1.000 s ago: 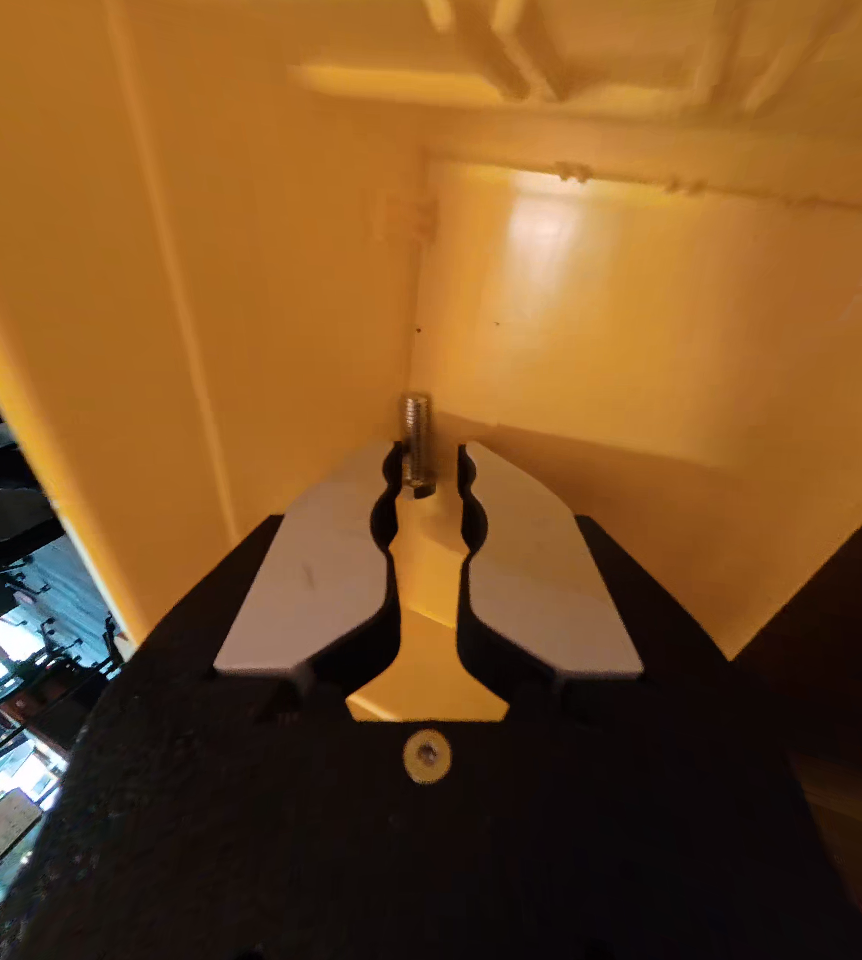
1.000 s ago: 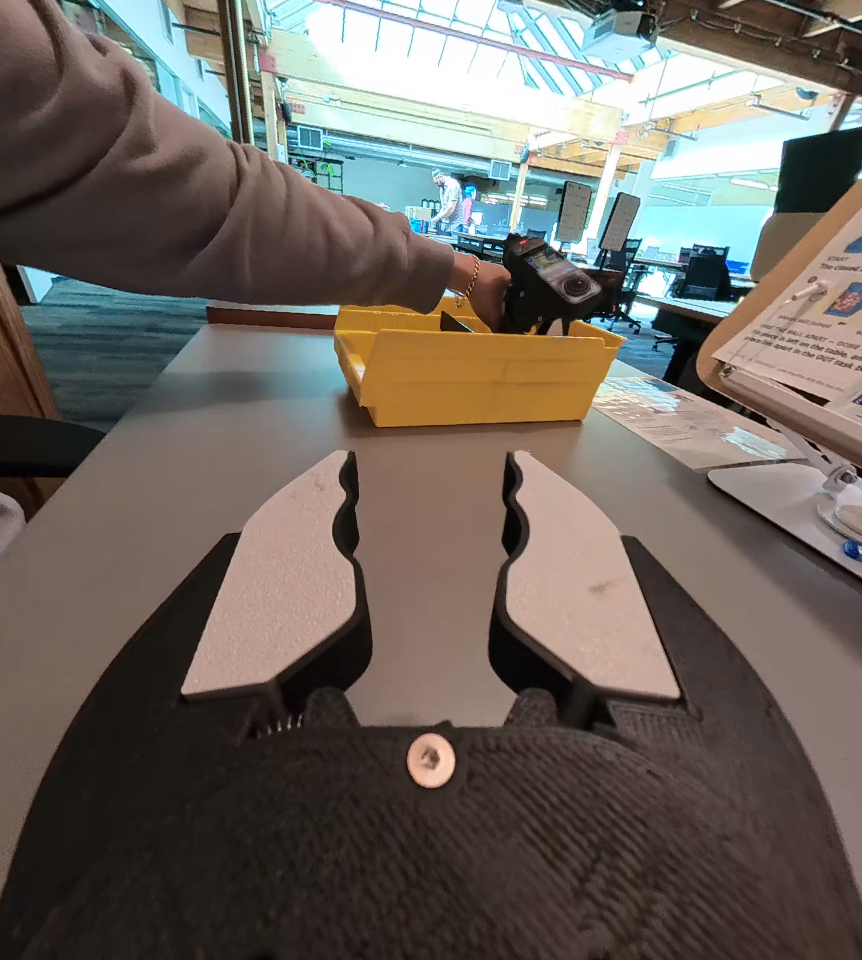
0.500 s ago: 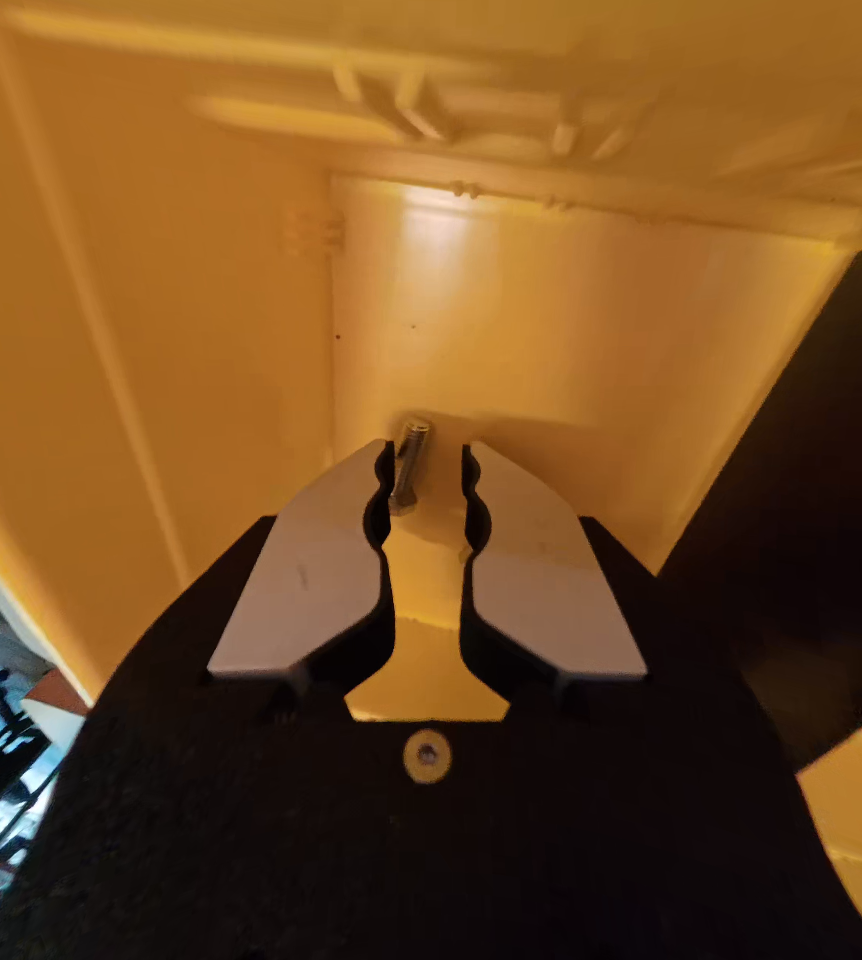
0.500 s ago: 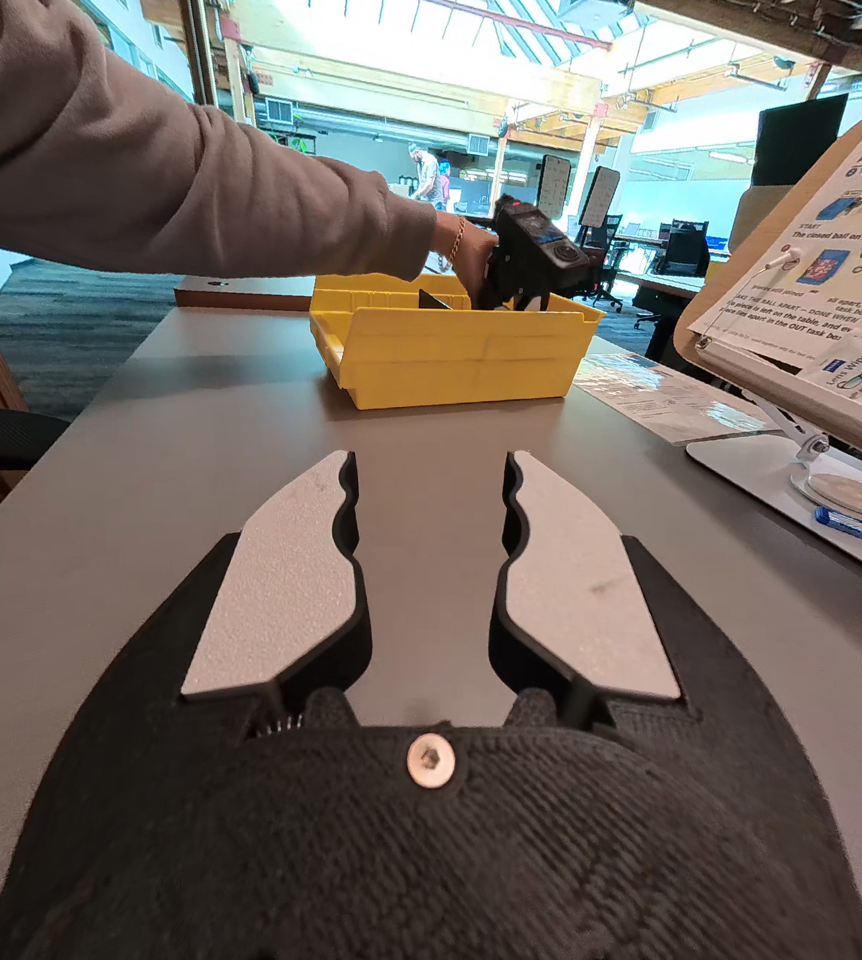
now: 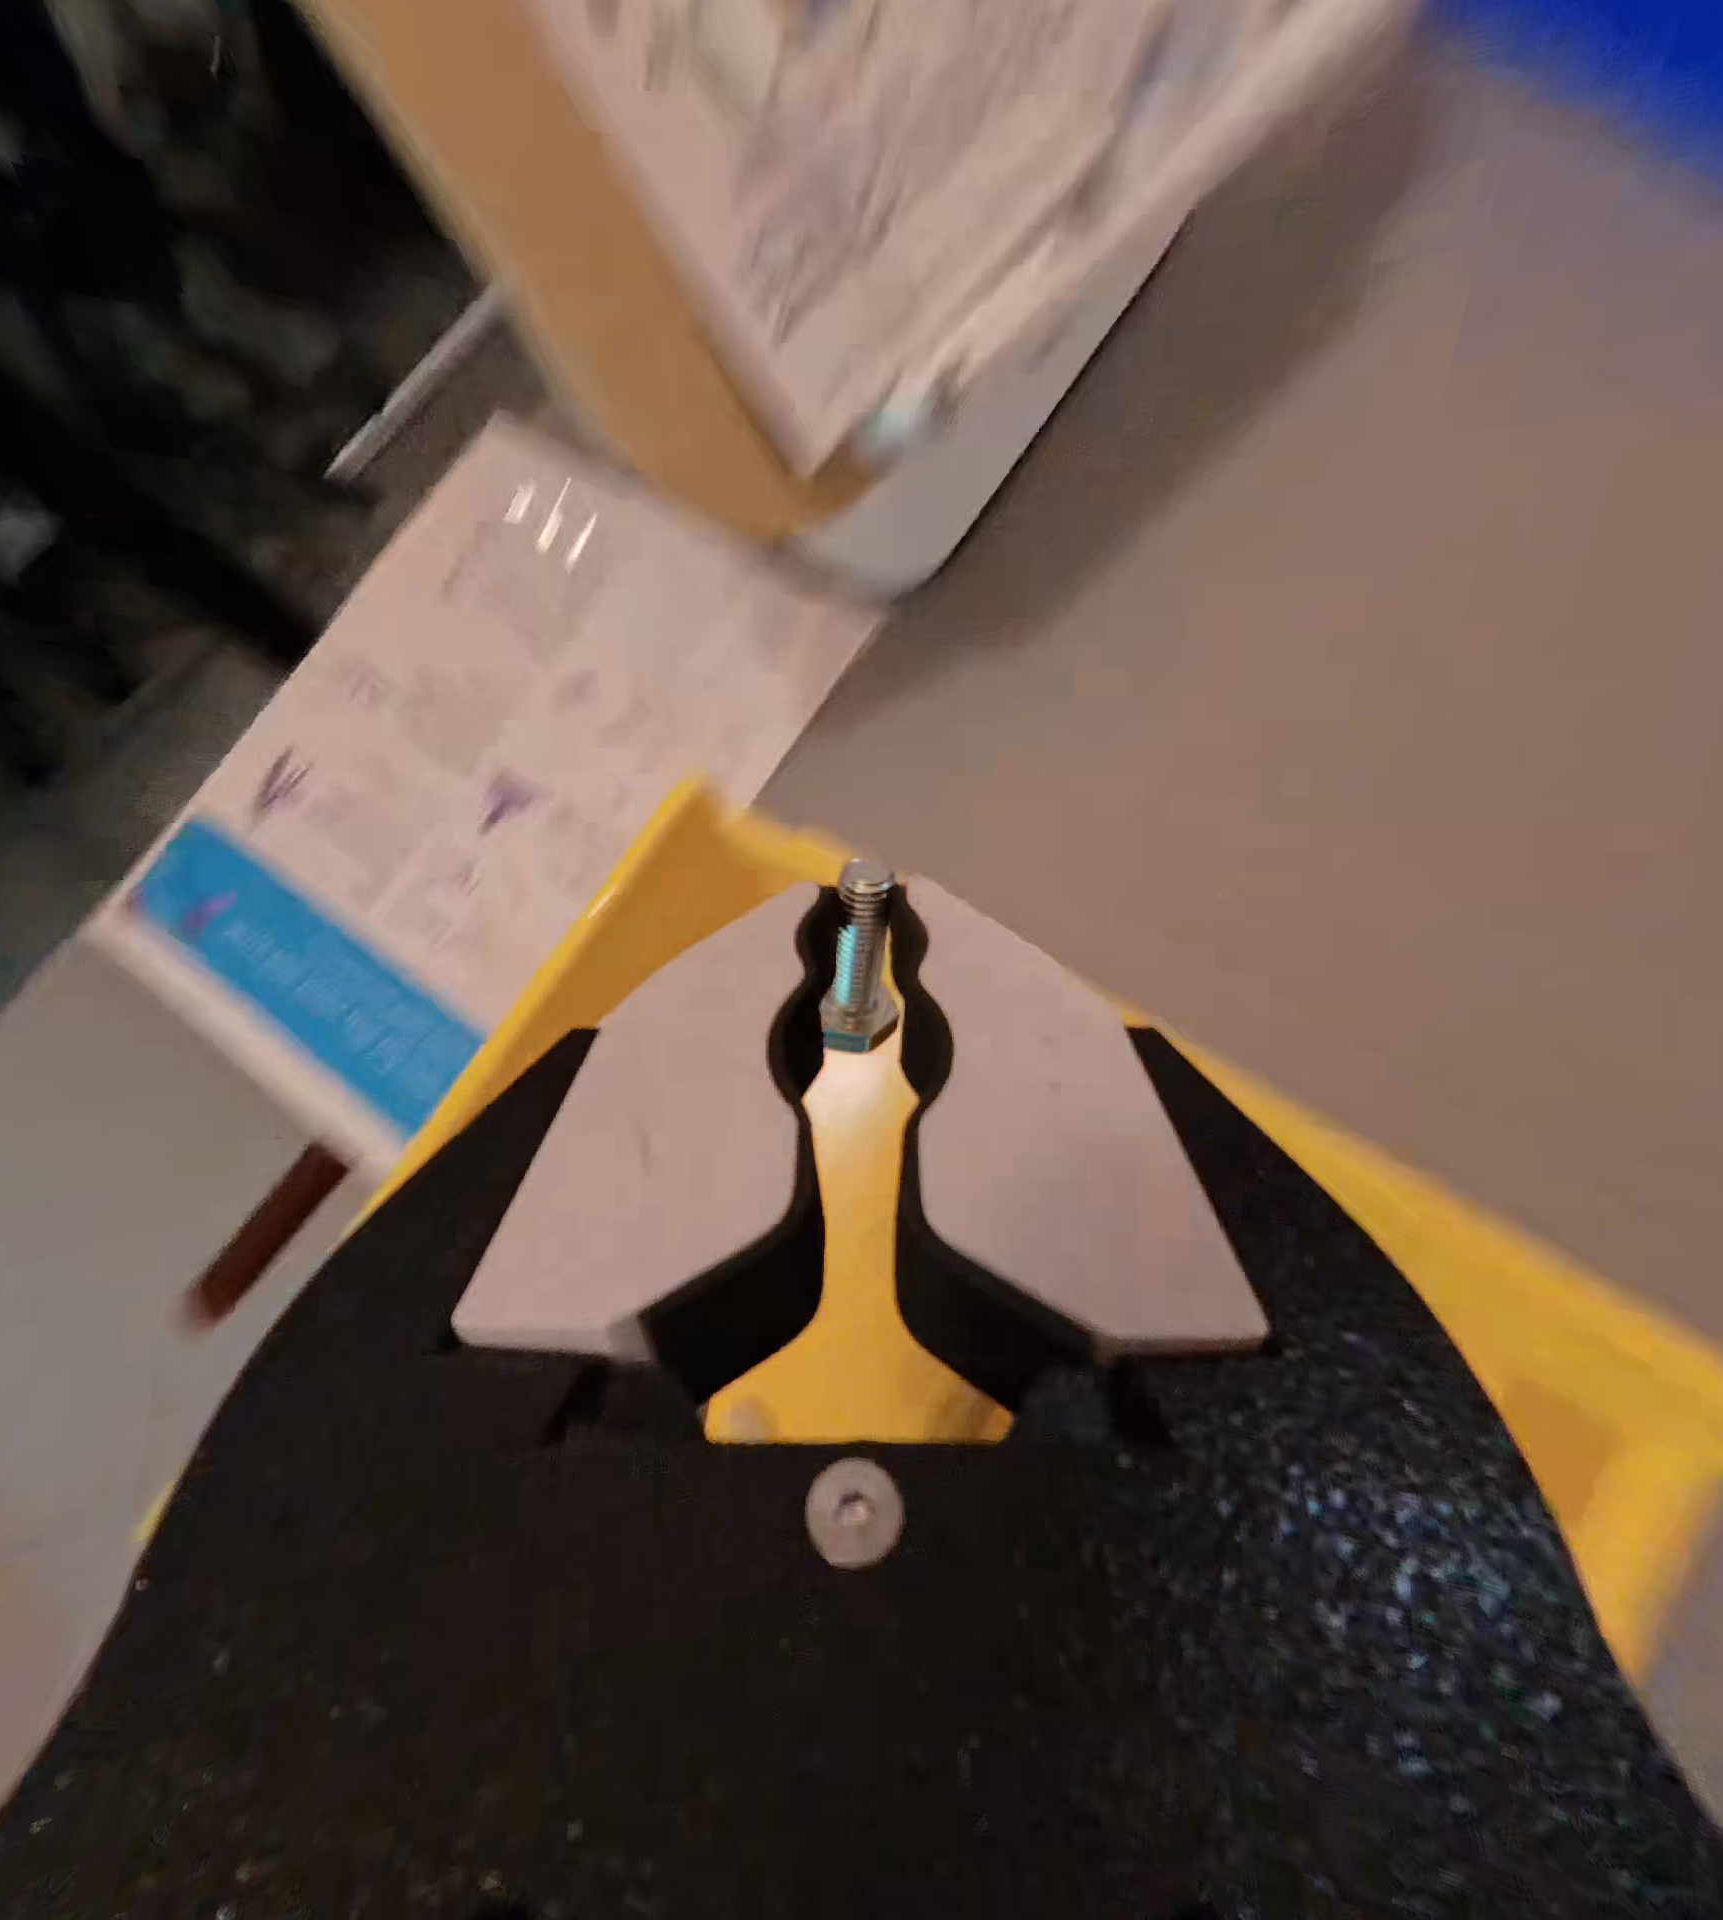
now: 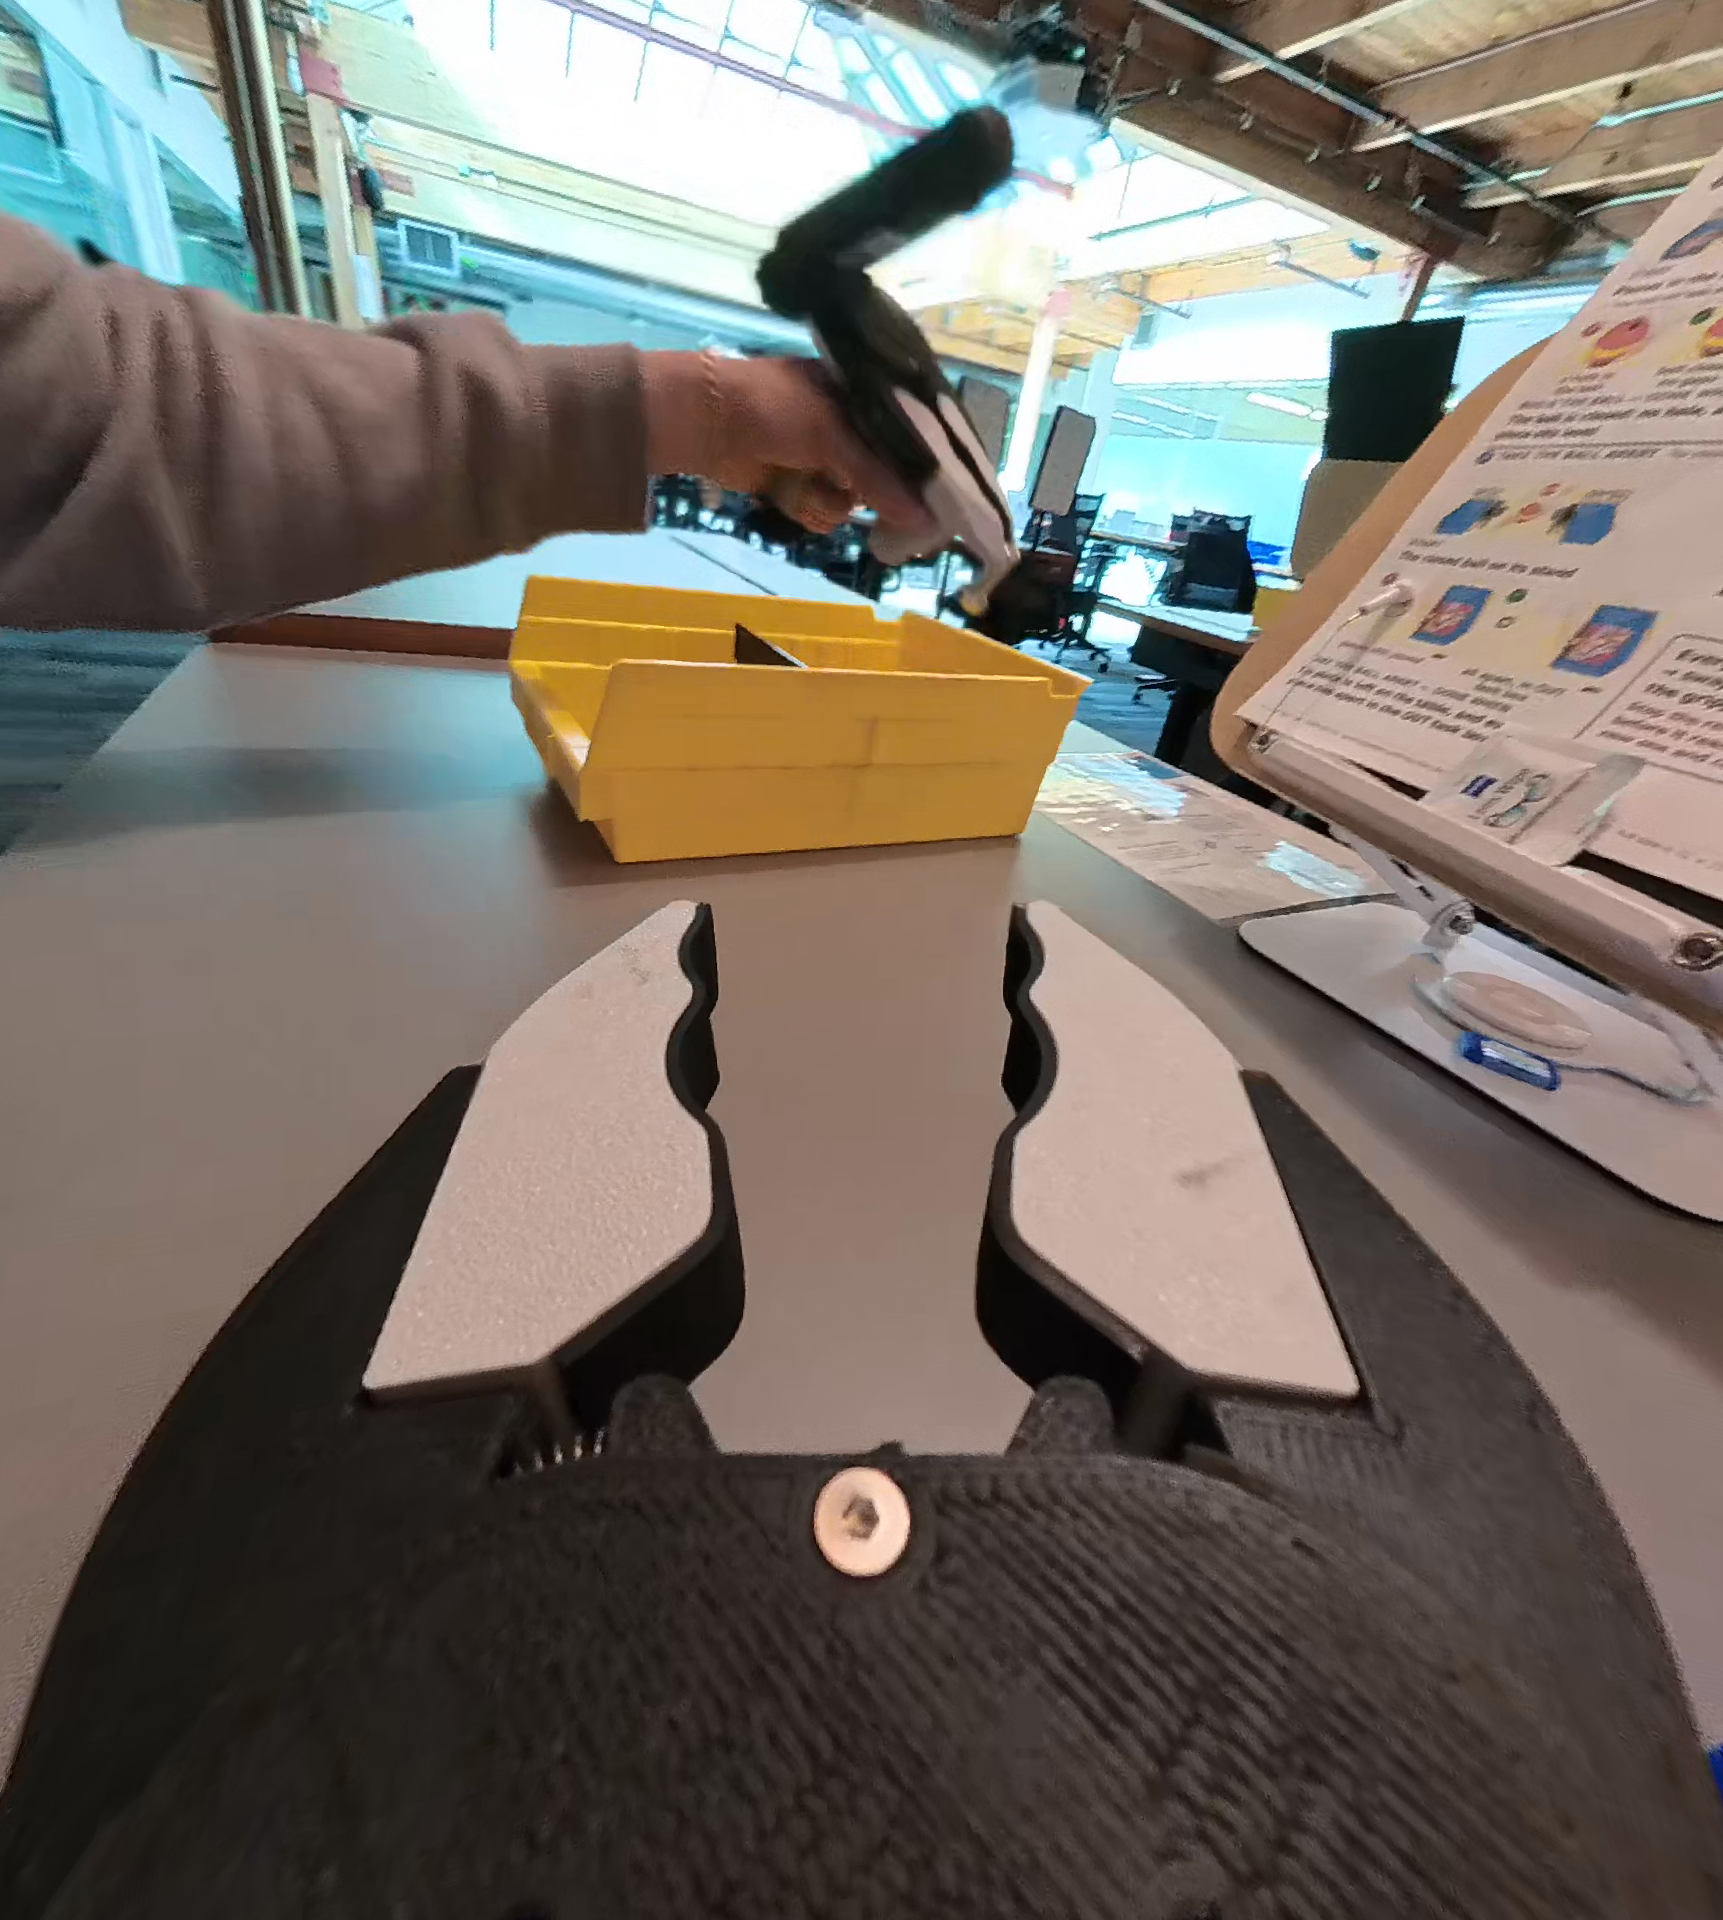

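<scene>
1 silver threaded hex-head bolt [image 5: 859, 961] is pinched between the left gripper [image 5: 862, 899] fingertips, threaded end pointing forward, hex head toward the gripper body, above a corner of the yellow plastic bin [image 5: 649, 914]. Beyond lie the grey tabletop [image 5: 1356, 727] and a laminated printed sheet [image 5: 483, 727]. 2 spread fingers of the right gripper [image 6: 859, 935] hover low over the table with nothing between them, the bin ahead. A white document stand [image 6: 1522, 904] stands to the right.
</scene>
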The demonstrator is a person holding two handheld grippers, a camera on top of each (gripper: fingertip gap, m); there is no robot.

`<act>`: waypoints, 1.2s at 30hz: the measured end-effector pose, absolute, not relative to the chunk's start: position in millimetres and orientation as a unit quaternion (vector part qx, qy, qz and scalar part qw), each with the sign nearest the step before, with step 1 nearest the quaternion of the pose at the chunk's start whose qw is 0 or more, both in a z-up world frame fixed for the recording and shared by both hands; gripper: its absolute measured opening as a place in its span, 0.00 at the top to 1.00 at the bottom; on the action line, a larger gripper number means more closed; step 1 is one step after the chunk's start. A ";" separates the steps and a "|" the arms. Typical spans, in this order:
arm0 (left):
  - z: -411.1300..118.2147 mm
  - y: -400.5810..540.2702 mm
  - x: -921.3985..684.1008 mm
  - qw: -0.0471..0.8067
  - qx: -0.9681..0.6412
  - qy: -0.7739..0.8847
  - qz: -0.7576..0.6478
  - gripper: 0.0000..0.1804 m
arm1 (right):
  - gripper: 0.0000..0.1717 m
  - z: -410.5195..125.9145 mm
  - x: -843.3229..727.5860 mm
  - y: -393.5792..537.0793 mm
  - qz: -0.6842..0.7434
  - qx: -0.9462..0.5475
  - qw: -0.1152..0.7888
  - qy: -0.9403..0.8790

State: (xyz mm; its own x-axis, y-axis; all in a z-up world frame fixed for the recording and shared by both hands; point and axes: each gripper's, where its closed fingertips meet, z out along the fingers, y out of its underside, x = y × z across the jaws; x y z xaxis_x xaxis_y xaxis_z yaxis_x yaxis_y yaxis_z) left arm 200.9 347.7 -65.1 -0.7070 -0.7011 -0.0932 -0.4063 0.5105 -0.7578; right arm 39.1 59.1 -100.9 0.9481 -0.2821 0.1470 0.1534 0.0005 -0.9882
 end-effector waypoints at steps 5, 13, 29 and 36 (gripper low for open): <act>-7.9 253.0 130.9 0.099 -0.301 0.779 -0.541 0.95 | 0.77 -63.1 50.1 64.0 -0.195 -0.625 0.751 0.084; -25.0 130.8 45.8 0.019 -0.202 0.728 -0.655 0.95 | 0.79 -38.5 25.2 99.0 -0.144 -0.589 0.791 0.083; -53.8 99.9 11.3 0.000 -0.187 0.739 -0.648 0.95 | 0.94 -65.3 9.1 116.3 -0.108 -0.645 0.755 0.052; -57.8 99.4 12.2 -0.006 -0.196 0.728 -0.657 0.95 | 0.95 -70.7 11.9 115.6 -0.078 -0.659 0.744 0.074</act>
State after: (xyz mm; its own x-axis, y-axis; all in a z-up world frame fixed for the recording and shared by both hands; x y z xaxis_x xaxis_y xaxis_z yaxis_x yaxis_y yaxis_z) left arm 12.2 99.4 -57.8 -0.9232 -0.2778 0.2657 -0.2929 0.0605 -0.9542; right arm 11.9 115.6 -70.7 0.9769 -0.2137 -0.0081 0.0179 0.1194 -0.9927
